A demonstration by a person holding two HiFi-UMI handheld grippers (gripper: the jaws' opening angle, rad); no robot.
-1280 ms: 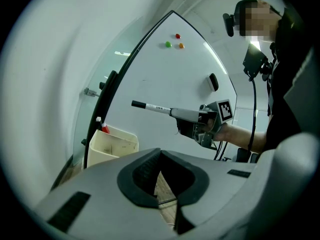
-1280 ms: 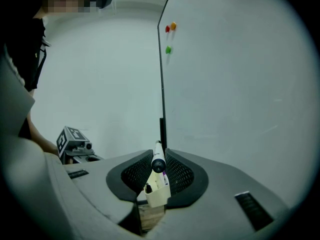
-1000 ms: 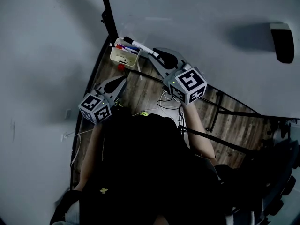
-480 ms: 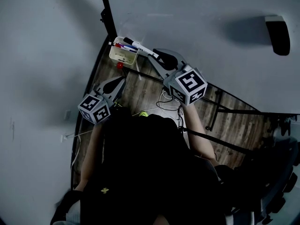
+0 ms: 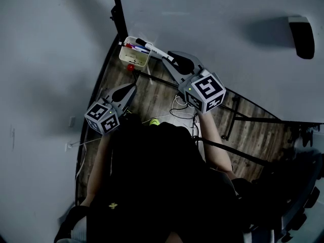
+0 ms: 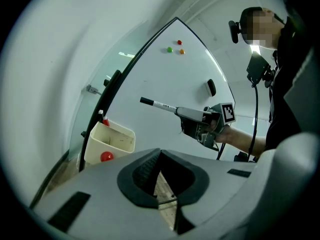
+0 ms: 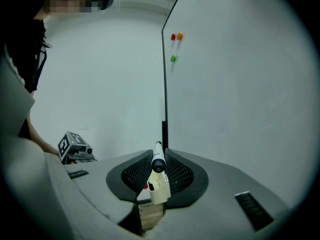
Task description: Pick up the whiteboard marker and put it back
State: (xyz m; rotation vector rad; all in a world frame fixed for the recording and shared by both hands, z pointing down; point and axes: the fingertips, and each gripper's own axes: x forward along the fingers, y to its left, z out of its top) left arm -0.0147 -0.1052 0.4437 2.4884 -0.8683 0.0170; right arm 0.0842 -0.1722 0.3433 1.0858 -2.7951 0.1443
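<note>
My right gripper (image 5: 169, 58) is shut on a white whiteboard marker (image 5: 154, 51) with a black cap. It holds the marker nearly level, with the cap end over the cream pen holder (image 5: 134, 59) that hangs at the whiteboard's lower left corner. In the right gripper view the marker (image 7: 158, 156) sticks out between the pads, with the holder (image 7: 159, 191) below it. From the left gripper view, the marker (image 6: 160, 105) points left, above and to the right of the holder (image 6: 110, 141). My left gripper (image 5: 132, 86) hangs lower left, its jaws shut on nothing (image 6: 160, 151).
Red and blue pens (image 5: 135, 47) stand in the holder, and a red magnet (image 6: 106, 156) sticks to its front. The whiteboard (image 5: 217, 29) carries a black eraser (image 5: 302, 37) and small coloured magnets (image 6: 175, 46). Its black frame (image 5: 117, 9) runs up beside the holder. Cables (image 5: 179, 110) lie on the wood floor.
Both grippers stay where they were, and the marker is still in the right one. Only the head view drifts a little.
</note>
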